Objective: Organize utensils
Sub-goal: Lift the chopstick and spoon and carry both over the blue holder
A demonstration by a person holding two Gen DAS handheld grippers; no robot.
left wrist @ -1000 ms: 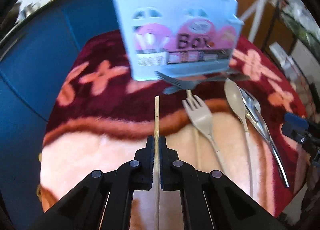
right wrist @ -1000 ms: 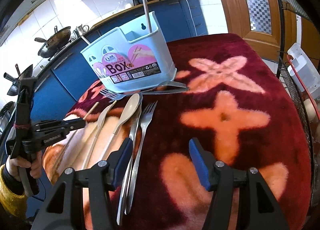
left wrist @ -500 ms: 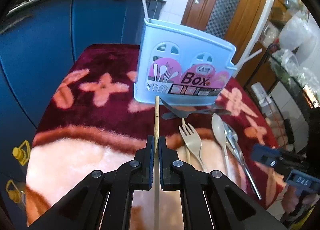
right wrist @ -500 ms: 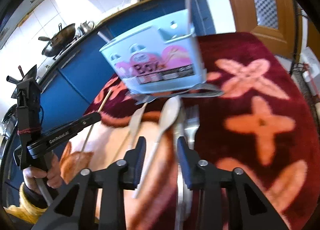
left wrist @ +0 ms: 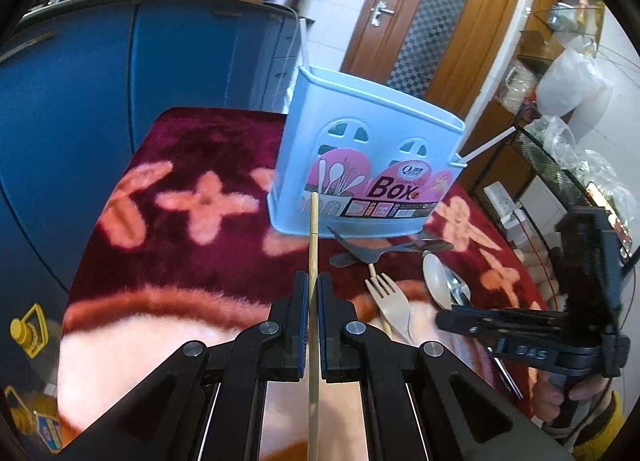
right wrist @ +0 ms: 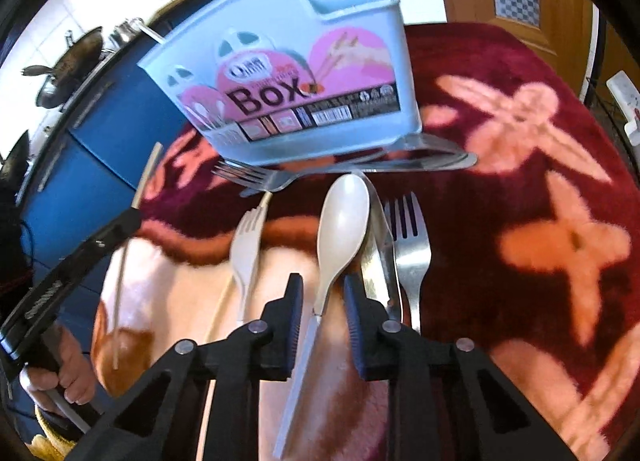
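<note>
My left gripper (left wrist: 314, 285) is shut on a wooden chopstick (left wrist: 314, 237), whose tip points at the front of the light blue utensil box (left wrist: 372, 165). In the right wrist view the same box (right wrist: 296, 73) stands at the far side. My right gripper (right wrist: 322, 285) straddles the handle of a beige spoon (right wrist: 344, 217); its jaws are closing, and the pads stand apart from the handle. A beige fork (right wrist: 248, 245) lies to the left, a metal fork (right wrist: 408, 245) to the right. The left gripper (right wrist: 132, 217) holds its chopstick (right wrist: 146, 177) at far left.
A red and peach floral blanket (right wrist: 520, 181) covers the table. Metal utensils (right wrist: 256, 177) lie crosswise at the box's foot. A second chopstick (right wrist: 264, 201) lies under the beige fork. Blue cabinets (left wrist: 80, 101) stand left, a wire rack (left wrist: 560, 181) right.
My right gripper slid left from beside the metal fork to over the beige spoon, and its jaws narrowed. My left gripper tilted up with the chopstick, toward the box.
</note>
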